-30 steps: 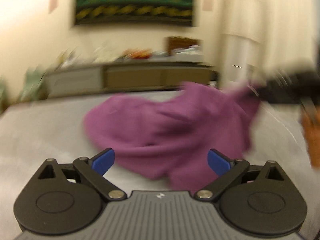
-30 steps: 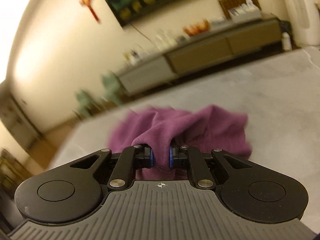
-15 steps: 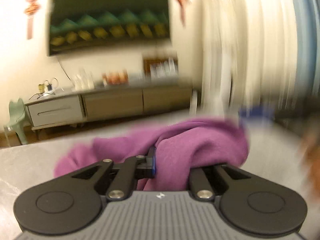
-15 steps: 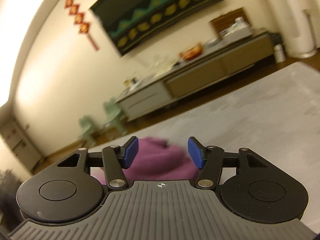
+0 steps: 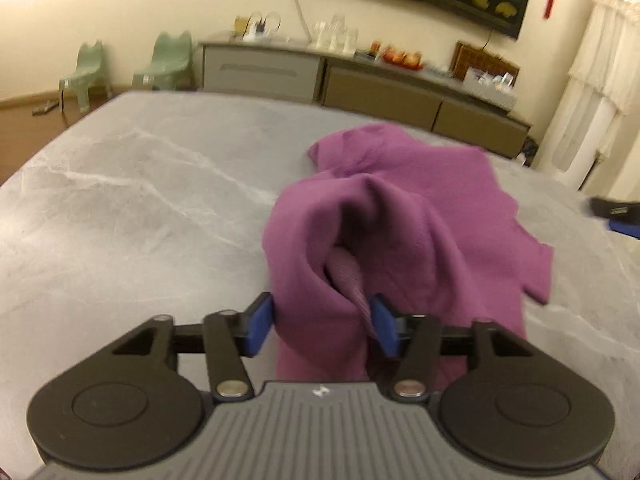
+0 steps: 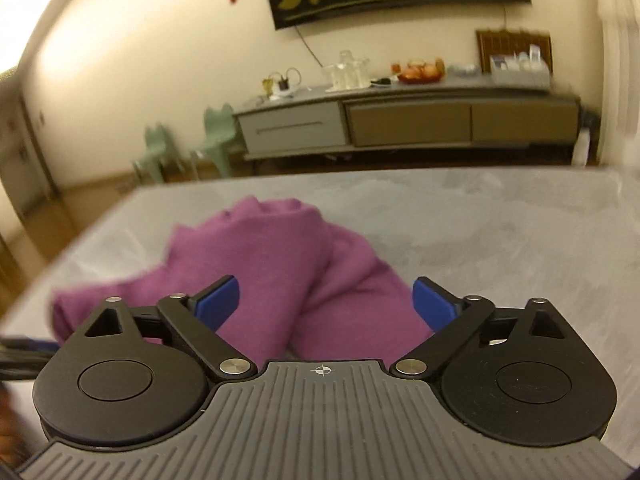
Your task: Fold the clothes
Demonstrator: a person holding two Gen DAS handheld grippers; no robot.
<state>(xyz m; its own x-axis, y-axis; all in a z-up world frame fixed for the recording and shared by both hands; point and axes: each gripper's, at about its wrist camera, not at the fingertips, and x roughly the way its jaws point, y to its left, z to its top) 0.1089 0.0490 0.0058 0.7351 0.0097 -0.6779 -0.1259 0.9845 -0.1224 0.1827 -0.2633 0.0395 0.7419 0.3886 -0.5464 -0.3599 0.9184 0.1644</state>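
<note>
**Purple garment bunched on the grey table, left gripper around a fold**

Nearest the left wrist camera, the left gripper [image 5: 322, 322] has a raised fold of the purple garment [image 5: 408, 216] between its blue pads [image 5: 258, 326]; the pads sit partly apart with cloth filling the gap, touching both, and a lighter ribbed strip shows in the fold. Beyond the gripper the garment spreads crumpled across the grey marbled table [image 5: 132, 200]. To the garment's right, at the frame edge, part of the right gripper [image 5: 618, 216] shows.

In the right wrist view, the right gripper [image 6: 326, 304] stands wide open and holds nothing, its pads above the garment [image 6: 272, 256]. Behind the table [image 6: 500, 224] stands a low sideboard [image 6: 404, 120], with green chairs [image 6: 216, 132] to its left.
</note>
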